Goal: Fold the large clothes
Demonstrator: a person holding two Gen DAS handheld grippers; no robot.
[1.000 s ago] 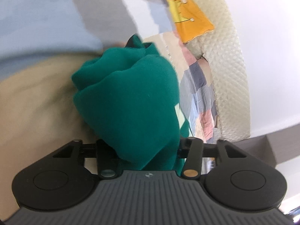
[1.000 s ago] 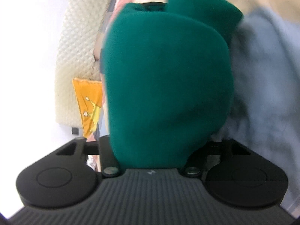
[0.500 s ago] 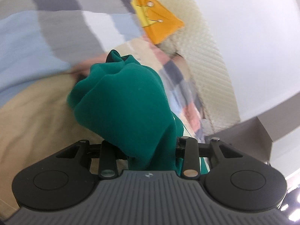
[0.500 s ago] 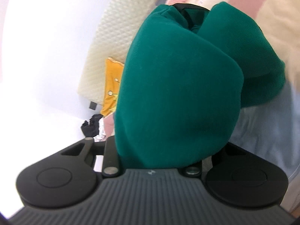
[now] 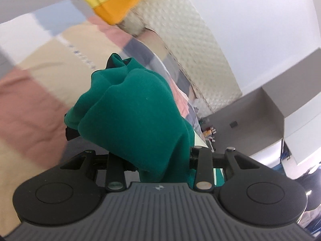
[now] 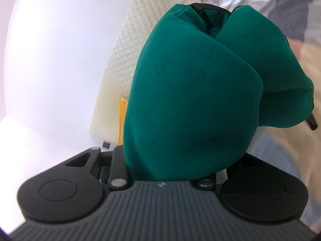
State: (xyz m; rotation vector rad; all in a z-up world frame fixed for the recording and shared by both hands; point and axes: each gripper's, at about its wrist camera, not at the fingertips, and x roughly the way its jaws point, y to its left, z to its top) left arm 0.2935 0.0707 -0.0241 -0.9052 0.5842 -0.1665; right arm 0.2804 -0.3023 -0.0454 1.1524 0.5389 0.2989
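A dark green garment (image 5: 132, 118) is bunched over my left gripper (image 5: 115, 64) and hides most of its fingers; the gripper is shut on the cloth and held up above the bed. The same green garment (image 6: 190, 100) drapes over my right gripper (image 6: 208, 18), which is shut on it too. Only the black fingertips (image 6: 202, 7) poke out at the top of the fold. The rest of the garment hangs out of sight below both grippers.
A patchwork bedspread (image 5: 40, 76) in tan, pink, grey and blue lies below. A cream quilted headboard (image 5: 190, 46) runs along the white wall, with an orange and yellow cushion (image 5: 114, 2) against it. The headboard (image 6: 128, 46) also shows in the right wrist view. A grey wall ledge (image 5: 260, 108) stands at right.
Both grippers have lifted and tilted up with the green garment still in them; the views swing from the bedspread toward the headboard and wall.
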